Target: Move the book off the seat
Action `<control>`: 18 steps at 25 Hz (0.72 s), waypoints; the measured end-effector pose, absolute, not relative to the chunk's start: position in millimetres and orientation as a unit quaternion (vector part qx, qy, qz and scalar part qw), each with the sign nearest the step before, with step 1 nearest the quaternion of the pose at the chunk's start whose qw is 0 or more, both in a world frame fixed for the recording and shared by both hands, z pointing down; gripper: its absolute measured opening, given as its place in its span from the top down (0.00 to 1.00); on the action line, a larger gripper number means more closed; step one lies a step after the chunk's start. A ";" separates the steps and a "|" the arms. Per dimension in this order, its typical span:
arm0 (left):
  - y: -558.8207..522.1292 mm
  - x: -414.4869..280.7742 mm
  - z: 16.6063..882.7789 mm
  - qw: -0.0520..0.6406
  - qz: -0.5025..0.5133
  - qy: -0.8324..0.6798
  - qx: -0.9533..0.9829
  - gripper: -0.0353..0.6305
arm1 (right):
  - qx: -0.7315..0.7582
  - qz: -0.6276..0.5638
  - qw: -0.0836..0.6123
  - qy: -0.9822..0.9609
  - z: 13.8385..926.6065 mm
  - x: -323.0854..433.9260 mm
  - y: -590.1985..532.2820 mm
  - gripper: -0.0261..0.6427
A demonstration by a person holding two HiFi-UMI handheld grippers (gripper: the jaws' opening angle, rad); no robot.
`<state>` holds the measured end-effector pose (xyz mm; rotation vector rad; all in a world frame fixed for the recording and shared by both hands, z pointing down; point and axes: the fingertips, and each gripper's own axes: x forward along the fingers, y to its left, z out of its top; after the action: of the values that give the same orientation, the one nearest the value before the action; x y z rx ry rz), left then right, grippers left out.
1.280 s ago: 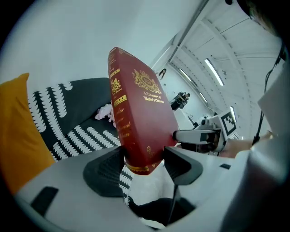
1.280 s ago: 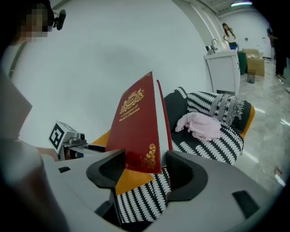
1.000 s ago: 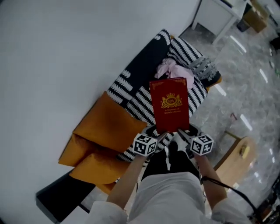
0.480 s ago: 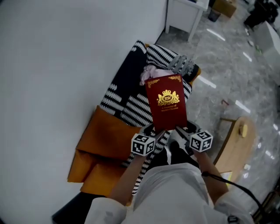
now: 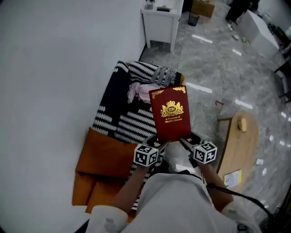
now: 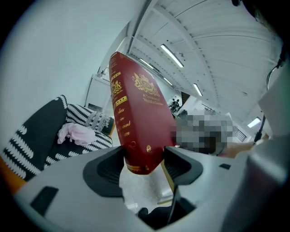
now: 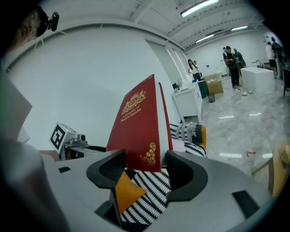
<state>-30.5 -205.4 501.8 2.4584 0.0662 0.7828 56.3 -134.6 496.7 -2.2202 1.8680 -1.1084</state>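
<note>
I keep my left tool (image 5: 158,142) and right tool (image 5: 183,141) both clamped on the red book (image 5: 171,113), now lifted higher above the striped seat (image 5: 132,127) than before.

Plain white wall (image 5: 54,68); glossy grey marble-pattern floor (image 5: 213,63); small white side cabinet (image 5: 161,22); round light-wood table (image 5: 238,141); ceiling strip lights (image 7: 199,7) lit.
</note>
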 end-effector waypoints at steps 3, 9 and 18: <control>-179.0 -19.7 499.8 0.265 0.295 0.041 0.917 0.54 | -0.725 -0.351 0.030 0.591 495.2 63.5 -104.1 0.51; -115.2 2.9 490.3 0.253 0.301 0.077 0.916 0.54 | -0.745 -0.342 0.042 0.571 487.2 79.9 -33.3 0.51; 3.9 37.9 485.8 0.224 0.318 0.148 0.909 0.54 | -0.787 -0.316 0.034 0.528 474.7 101.2 95.0 0.51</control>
<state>37.9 3.9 485.8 2.5088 0.4097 0.8783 101.2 95.0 474.7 -2.4217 1.6237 -0.9720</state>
